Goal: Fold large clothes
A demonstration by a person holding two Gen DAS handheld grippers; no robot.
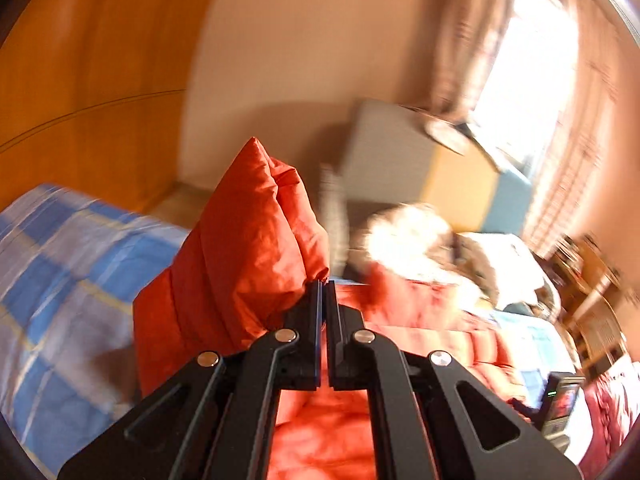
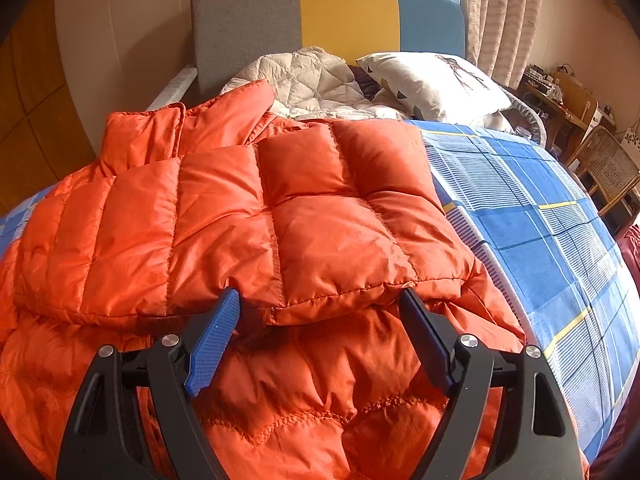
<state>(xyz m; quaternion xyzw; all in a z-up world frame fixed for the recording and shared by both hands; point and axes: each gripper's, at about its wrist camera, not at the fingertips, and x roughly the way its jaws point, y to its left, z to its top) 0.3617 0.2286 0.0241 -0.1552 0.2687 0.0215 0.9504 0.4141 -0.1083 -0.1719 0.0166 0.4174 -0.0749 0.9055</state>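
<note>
- Where the orange puffer jacket (image 2: 256, 216) lay spread on the bed's blue checked cover (image 2: 540, 216), its collar end pointed toward the headboard (image 2: 328, 16) and its long axis ran up the bed, from the camera toward the pillows.
- One quilted panel was folded over the body of the jacket, its stitched hem running crosswise just ahead of the right tool (image 2: 320, 304).
- The right tool stood wide, its blue-padded fingers (image 2: 212, 344) splayed to either side of that hem; the fabric lay between and under them, but the pads did not press on it.
- The left tool (image 1: 325, 284) was clamped narrow on a bunched fold of the jacket (image 1: 248, 240), which stood up in a peak above the fingertips, tilted to the left of the picture.
- Only the left wrist view showed this lifted fold, along with a wooden wardrobe wall (image 1: 92, 80), a bright window (image 1: 528, 64) and a small dark device with a green light (image 1: 560, 400) at the bed's edge; much of that view was blurred.
- Only the right wrist view showed the jacket's flat layout, a white quilted garment (image 2: 312, 80) and a pillow (image 2: 432, 80) beside the headboard, and a wicker chair (image 2: 608, 168) near the bed.
</note>
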